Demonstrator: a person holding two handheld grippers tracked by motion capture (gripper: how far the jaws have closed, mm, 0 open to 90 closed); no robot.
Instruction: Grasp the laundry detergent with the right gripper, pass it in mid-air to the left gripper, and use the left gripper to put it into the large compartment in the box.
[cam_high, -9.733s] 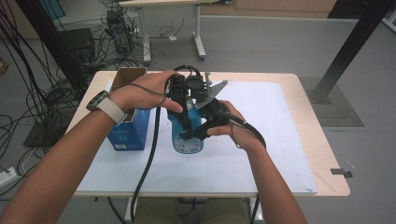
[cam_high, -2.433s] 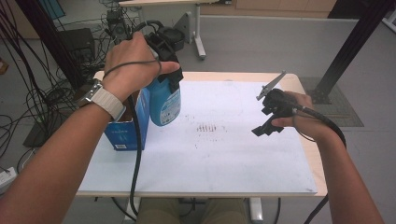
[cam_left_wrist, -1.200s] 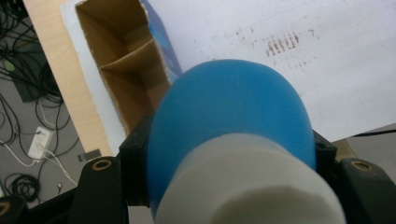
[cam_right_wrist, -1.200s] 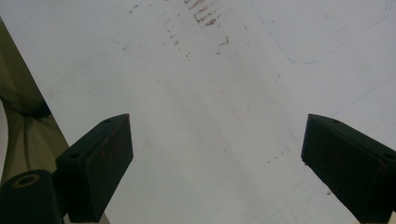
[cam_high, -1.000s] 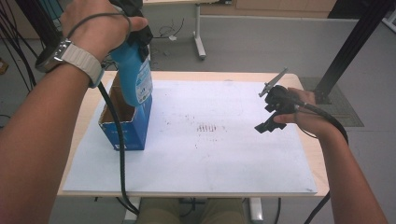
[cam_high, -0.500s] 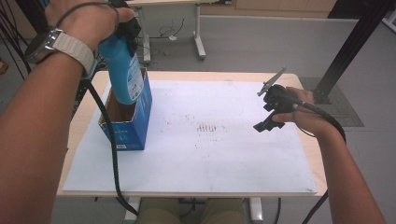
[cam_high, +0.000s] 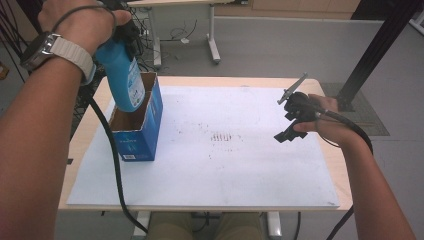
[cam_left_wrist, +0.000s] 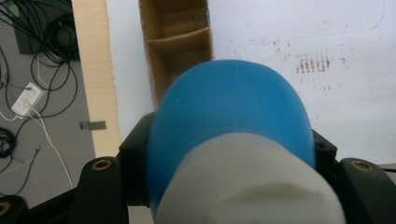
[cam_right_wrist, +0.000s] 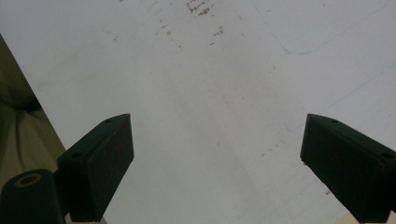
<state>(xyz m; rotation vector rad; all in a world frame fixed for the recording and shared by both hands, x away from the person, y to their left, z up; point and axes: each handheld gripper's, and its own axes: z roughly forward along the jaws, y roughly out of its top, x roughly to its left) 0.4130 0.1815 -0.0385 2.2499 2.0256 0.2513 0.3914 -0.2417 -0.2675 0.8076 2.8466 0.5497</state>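
— Where the table's left side is looked at, what is seen?

— A blue bottle (cam_high: 122, 75) is held clamped in the left gripper (cam_high: 127, 32), raised above an open blue cardboard box (cam_high: 137, 127). The bottle's lower end is seen just over the box's opening, tilted slightly; whether the rim is touched cannot be told. In the left gripper view, the bottle (cam_left_wrist: 231, 121) is pressed between the two black jaws, with its white part nearest the camera and the box (cam_left_wrist: 180, 42), divided by a cardboard partition, seen below it.

— And the box itself?

— It is stood upright on the white sheet (cam_high: 225, 170) that covers the wooden table (cam_high: 340, 170), at the left, towards the far edge.

— How is the right gripper found?

— The right gripper (cam_high: 292, 112) is held at the right side of the table, well apart from the bottle and box, above the sheet. In the right gripper view its jaws are spread wide with nothing between them, and the sheet (cam_right_wrist: 210, 93), marked with small brown specks, is seen beneath.

— Anything else on the sheet?

— A patch of short dark marks (cam_high: 225, 137) is seen near its middle.
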